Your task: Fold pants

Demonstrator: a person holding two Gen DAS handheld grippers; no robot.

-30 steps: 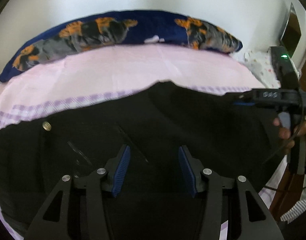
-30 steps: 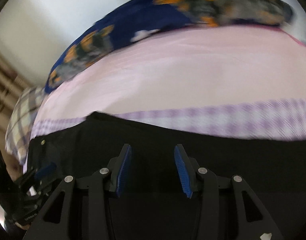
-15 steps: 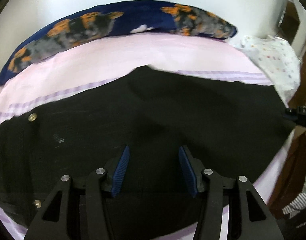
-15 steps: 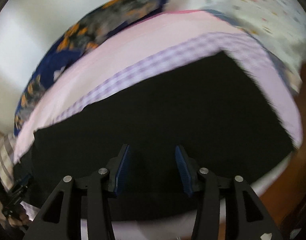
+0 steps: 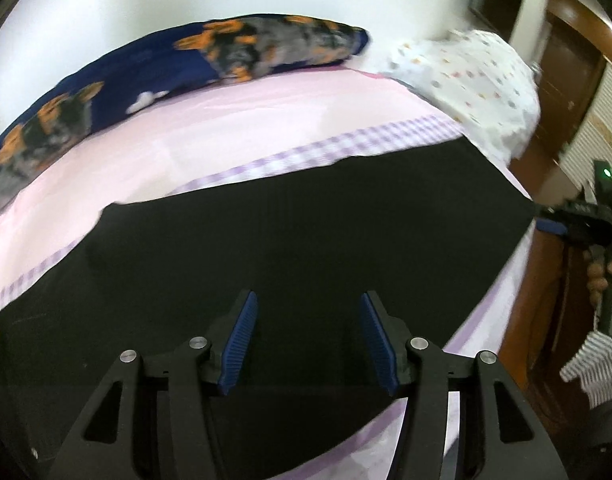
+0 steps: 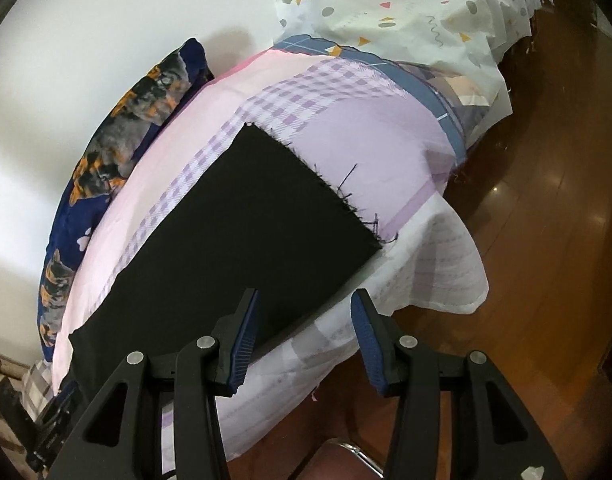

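Here, black pants [image 6: 242,232] show no readable label.

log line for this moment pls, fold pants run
stage: pre-grasp | pants: flat on bed sheet | left gripper: opening, empty, over pants | right gripper: open, empty, near frayed hem

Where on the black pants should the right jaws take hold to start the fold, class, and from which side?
Grip the frayed leg hem of the black pants at its near corner by the bed's edge. Come from the bed's open side, over the hanging sheet: that corner lies flat and exposed, closest to the right gripper, whose jaws stand open and empty.
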